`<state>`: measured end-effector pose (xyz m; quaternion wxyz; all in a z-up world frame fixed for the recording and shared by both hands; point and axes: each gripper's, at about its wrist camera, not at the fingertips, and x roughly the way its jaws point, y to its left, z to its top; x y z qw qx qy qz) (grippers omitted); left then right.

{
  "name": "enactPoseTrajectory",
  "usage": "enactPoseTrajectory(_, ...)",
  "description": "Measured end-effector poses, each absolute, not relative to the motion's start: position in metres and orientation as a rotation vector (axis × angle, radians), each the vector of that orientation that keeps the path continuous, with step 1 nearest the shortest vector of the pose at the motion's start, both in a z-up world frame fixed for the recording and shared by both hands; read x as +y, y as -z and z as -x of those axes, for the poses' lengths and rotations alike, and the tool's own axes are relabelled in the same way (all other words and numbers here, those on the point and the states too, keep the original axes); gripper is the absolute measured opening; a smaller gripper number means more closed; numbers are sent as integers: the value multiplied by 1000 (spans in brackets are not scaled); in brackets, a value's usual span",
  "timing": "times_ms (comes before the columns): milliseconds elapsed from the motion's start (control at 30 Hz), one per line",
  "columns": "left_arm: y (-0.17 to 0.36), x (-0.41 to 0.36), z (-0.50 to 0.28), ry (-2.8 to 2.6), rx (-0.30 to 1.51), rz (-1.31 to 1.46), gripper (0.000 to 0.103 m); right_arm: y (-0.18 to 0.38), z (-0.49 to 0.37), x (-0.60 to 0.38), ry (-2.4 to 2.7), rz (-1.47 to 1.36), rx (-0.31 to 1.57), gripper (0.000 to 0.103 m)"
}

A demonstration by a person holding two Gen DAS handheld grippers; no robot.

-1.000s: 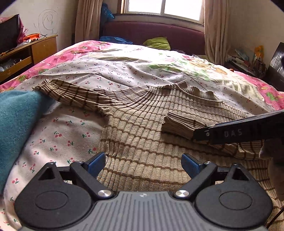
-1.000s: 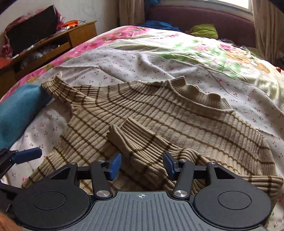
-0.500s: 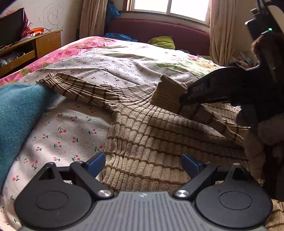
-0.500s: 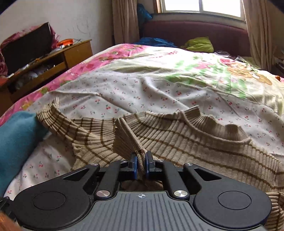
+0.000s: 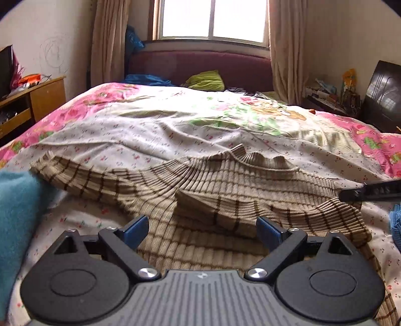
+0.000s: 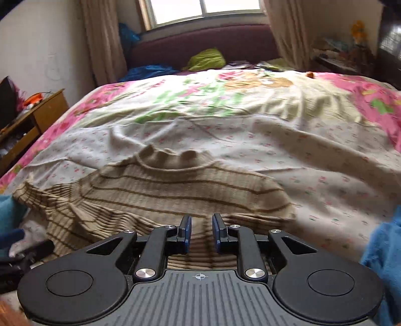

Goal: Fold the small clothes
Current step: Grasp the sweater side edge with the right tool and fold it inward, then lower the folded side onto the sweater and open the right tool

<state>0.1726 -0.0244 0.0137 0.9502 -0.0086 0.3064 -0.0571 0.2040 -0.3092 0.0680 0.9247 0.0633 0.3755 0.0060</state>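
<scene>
Right sleeve [image 5: 225, 210] folded across the striped sweater [image 6: 175, 190]; right gripper [image 6: 201, 235] has just been opening, nothing between; left gripper [image 5: 200, 229] spread, empty; left sleeve [image 5: 82, 178] likely next.

- The sweater [image 5: 213, 185] lies flat on the bedspread [image 5: 175, 125], collar toward the headboard [image 5: 200, 65]
- One sleeve [image 5: 75, 175] stretches left, its cuff beside a folded cloth [image 5: 17, 213] at the bed's left edge
- The other sleeve [image 5: 250, 208] lies folded across the sweater's body
- A pillow [image 5: 206, 80] sits at the bed's far end, below the window [image 5: 213, 20]
- A wooden cabinet [image 5: 37, 100] stands left of the bed
</scene>
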Motion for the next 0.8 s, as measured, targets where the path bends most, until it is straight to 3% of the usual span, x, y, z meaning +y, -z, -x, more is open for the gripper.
enactPoseTrajectory(167,1,-60,-211,126,628,-84,102,-37,-173,-359,51,-250,862,20)
enactPoseTrajectory(333,34,-85,-230,134,712,-182,102,-16,-157,-356,0,-265,891,34)
enactPoseTrajectory(500,40,-95,-228,118,718,-214,102,-20,-144,-357,-51,-279,865,34)
enactPoseTrajectory(600,39,-102,-233,103,714,-230,102,-7,-149,-356,-12,-250,923,19)
enactPoseTrajectory(633,40,-102,-234,99,714,-230,102,-6,-147,-360,8,-268,928,7)
enactPoseTrajectory(800,51,-98,-240,58,712,-274,103,-9,-118,-378,76,-297,956,4)
